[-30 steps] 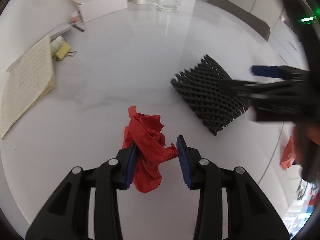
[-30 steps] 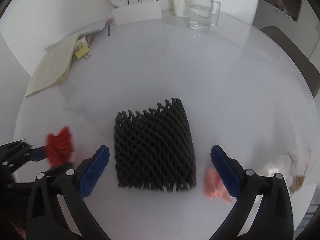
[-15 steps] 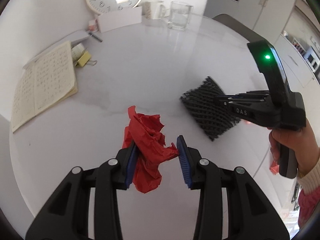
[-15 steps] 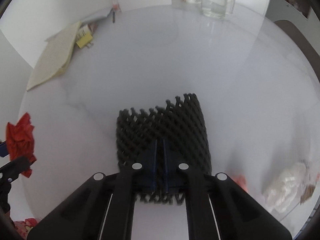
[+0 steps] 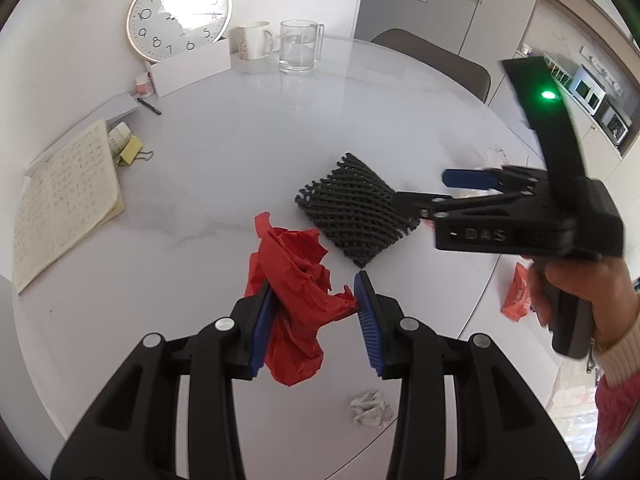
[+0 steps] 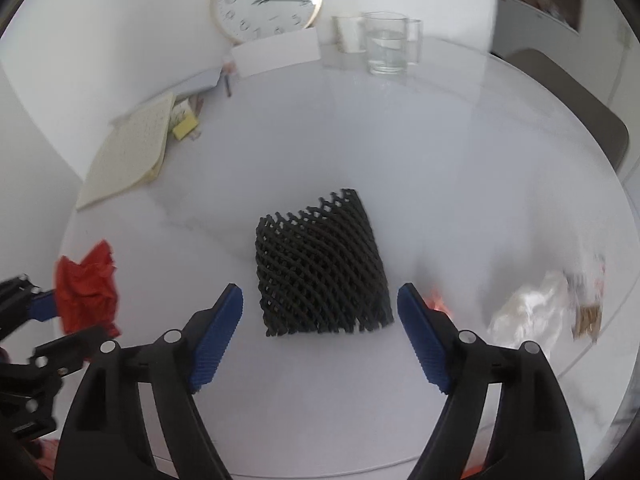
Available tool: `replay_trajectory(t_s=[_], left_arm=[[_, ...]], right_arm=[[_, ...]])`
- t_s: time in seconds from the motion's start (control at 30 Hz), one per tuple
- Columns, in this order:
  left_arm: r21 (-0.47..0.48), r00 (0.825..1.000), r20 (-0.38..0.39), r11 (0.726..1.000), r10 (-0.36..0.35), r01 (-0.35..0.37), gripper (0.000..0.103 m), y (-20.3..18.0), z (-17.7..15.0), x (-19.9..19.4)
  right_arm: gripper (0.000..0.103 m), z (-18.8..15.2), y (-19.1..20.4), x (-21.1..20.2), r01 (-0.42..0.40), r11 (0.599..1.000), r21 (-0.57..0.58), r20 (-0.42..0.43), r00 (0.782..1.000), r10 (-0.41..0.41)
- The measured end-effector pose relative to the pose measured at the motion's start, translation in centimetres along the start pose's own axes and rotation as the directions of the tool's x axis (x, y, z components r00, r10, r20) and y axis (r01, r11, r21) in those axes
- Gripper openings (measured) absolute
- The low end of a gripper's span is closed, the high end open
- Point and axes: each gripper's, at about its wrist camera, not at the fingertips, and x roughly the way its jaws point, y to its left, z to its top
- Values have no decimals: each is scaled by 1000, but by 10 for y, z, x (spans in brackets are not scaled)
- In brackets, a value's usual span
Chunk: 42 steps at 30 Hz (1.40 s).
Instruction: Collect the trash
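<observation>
My left gripper (image 5: 316,312) is shut on a crumpled red paper (image 5: 296,276) and holds it above the round white table (image 5: 224,168). Further right lies a black foam net (image 5: 352,208) flat on the table. My right gripper (image 6: 320,292) hovers just above the net's near edge; its jaws are opening, and the net (image 6: 320,264) lies below them untouched by the pads. The left wrist view shows the right gripper (image 5: 432,190) in a person's hand. At the left edge of the right wrist view are the left gripper (image 6: 36,308) and the red paper (image 6: 86,284).
A grey tissue wad (image 5: 370,408) lies near the front edge, an orange wrapper (image 5: 518,292) at the right edge, a clear plastic wrapper (image 6: 532,312) further right. A notebook (image 5: 64,196), clock (image 5: 180,16), mug (image 5: 254,40), glass jug (image 5: 298,46) and chair (image 5: 436,58) stand at the back.
The right gripper shut over the net half a second ago and has opened again, with the net still on the table. Both grippers have risen; the red paper rose with the left one.
</observation>
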Motion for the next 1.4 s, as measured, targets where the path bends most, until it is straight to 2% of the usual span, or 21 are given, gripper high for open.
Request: replay_trajectory(t_s=[0.17,0.4,0.6,0.63,0.73,0.77,0.8,0.9,1.07,1.2,1.27,1.4], left_arm=[[-17,1000,-1,1000,3,-3,38,12,-3,2],[-52,1000,-3,999,5,-5,38,25,5,17],[-74,999,-39,997,4,-7,38,29,3,34],[-76,999,-46,997,5,-9,38,29,2,37],[-83,998,-56,997,8,-13,38,30,4,40],[-83,998,-57,996,9,-14,38,30,4,41],[-83,998,-56,996,10,-14,39,29,5,40],[-67,999,-45,998,14,-17,38,25,7,35],[-11,1000,-16,1000,3,-3,38,6,12,15],[94,999,15,995,-29,27,38,-32,14,-11],[154,997,24,986,-67,63,38,-57,12,-23],[284,978,-4,938,-208,200,38,-121,3,-43]], right_arm=[[80,18,-3,35,-28,998,-48,-78,997,24],[80,43,-30,79,-49,998,-37,-190,981,41],[68,50,-42,109,-110,994,13,-257,960,109],[63,49,-40,110,-106,994,5,-251,962,104],[33,48,-34,107,-116,993,-3,-243,963,112],[19,48,-32,105,-113,994,-9,-236,966,108],[14,47,-30,99,-103,995,-16,-223,970,97],[13,44,-25,74,-107,994,-1,-162,981,105],[13,18,-21,-2,-61,997,37,-17,998,62],[13,-33,-35,-84,-4,994,105,96,995,-6],[14,-62,-48,-123,29,989,148,133,990,-49],[14,-139,-72,-197,114,954,278,179,969,-168]])
